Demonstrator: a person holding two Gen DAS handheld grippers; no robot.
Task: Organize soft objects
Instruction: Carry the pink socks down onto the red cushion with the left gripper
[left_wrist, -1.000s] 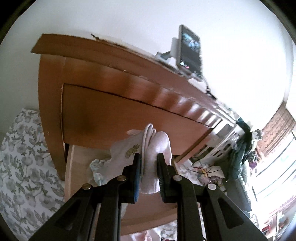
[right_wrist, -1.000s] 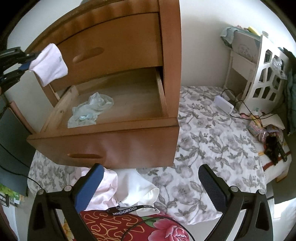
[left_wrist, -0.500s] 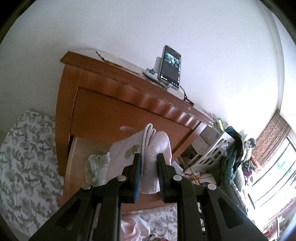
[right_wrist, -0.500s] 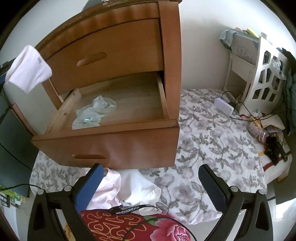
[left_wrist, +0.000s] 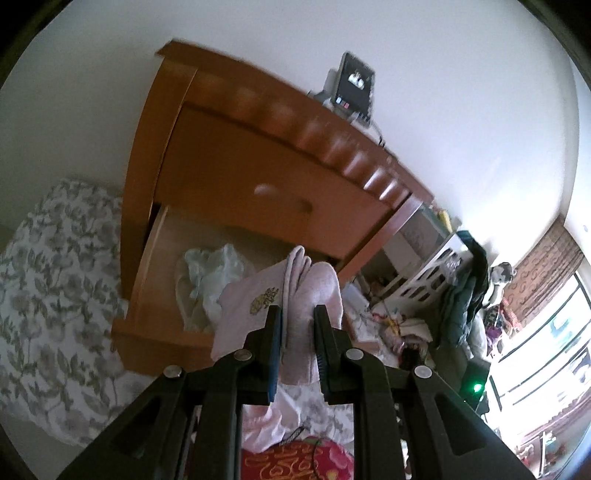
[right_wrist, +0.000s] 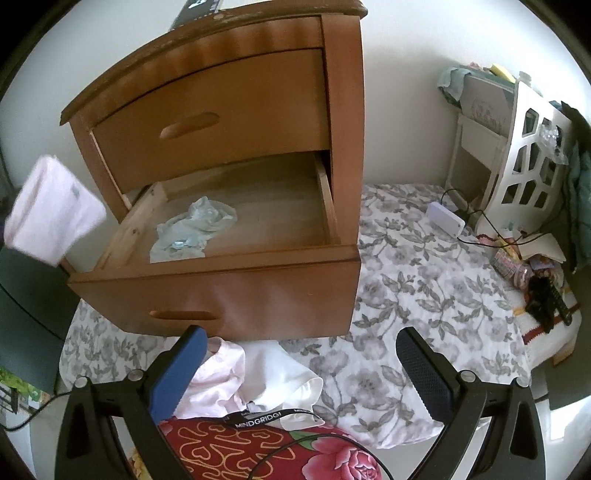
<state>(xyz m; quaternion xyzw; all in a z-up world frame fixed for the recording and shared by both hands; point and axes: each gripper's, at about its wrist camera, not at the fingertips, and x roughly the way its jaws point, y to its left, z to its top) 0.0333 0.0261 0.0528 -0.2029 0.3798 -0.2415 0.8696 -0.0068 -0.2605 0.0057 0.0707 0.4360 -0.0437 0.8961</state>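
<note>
Pink cloth (left_wrist: 295, 295) is clamped in my left fingers (left_wrist: 275, 332), held above the open drawer (right_wrist: 221, 288), where one pale green piece (right_wrist: 192, 229) already lies. My right gripper (right_wrist: 303, 373) gapes empty (more clothes (right_wrist: 258, 376) wait below).

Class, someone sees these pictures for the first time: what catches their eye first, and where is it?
The wooden nightstand, its lower drawer pulled open with a pale green cloth inside. Next, the pink cloth pinched in the left gripper, left of the drawer, while the right gripper hangs open.
</note>
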